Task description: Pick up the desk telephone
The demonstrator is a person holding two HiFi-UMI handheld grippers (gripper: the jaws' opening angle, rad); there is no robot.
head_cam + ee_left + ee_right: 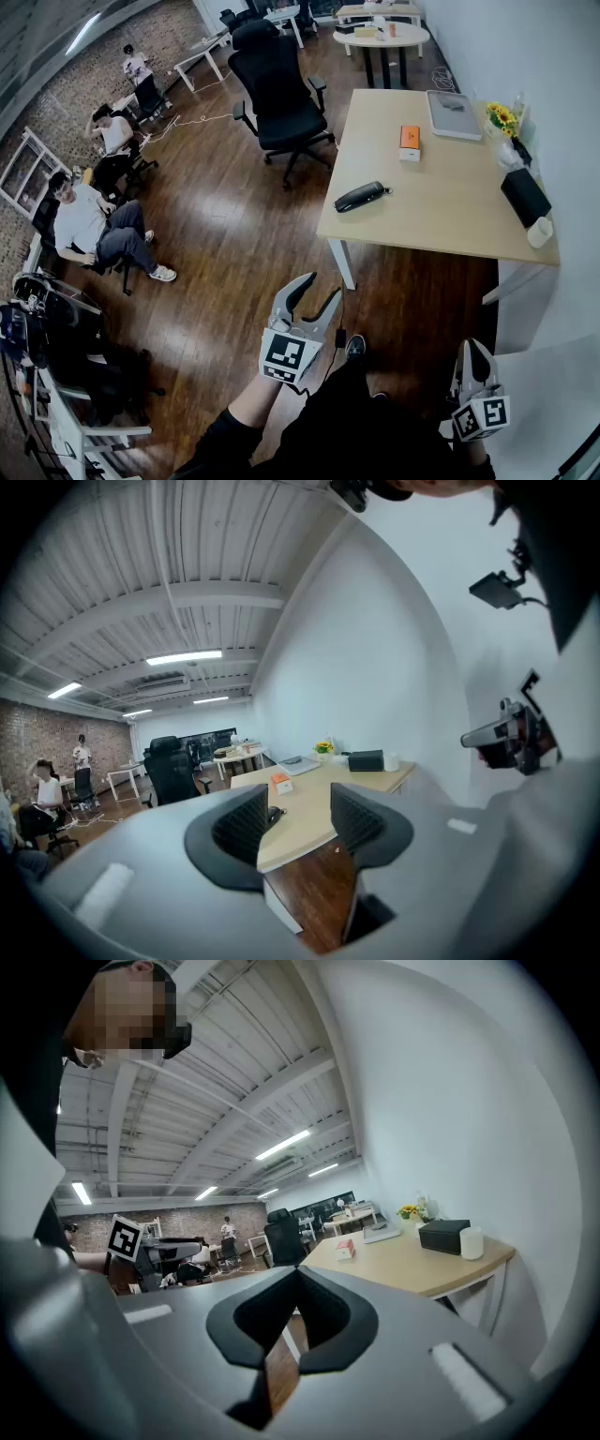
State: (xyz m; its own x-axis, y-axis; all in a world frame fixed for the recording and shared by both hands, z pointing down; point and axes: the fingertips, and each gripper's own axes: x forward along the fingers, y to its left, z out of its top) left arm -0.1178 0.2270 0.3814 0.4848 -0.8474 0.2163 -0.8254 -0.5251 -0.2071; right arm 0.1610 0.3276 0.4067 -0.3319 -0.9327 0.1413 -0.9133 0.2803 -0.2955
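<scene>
The left gripper point(319, 289) is held out in front of the person's body on a forearm in a dark sleeve point(220, 441), the wrist bare, and it points up and to the right in the head view, towards the near left corner of the table point(450, 187). Its claw stands narrowly apart, with nothing between the pads; its own view looks through the gap at the table's edge and the wooden floor point(225, 216). It hangs over the floor, well short of the table. The right gripper point(472, 347) is kept low and close to the body at the person's right. Its claw is pinched together at the tips and holds nothing. The desk telephone point(360, 196), black and long, lies flat on the tabletop near the left edge, towards the near left corner and well apart from both grippers. An orange box point(410, 141) stands farther back on the tabletop.
</scene>
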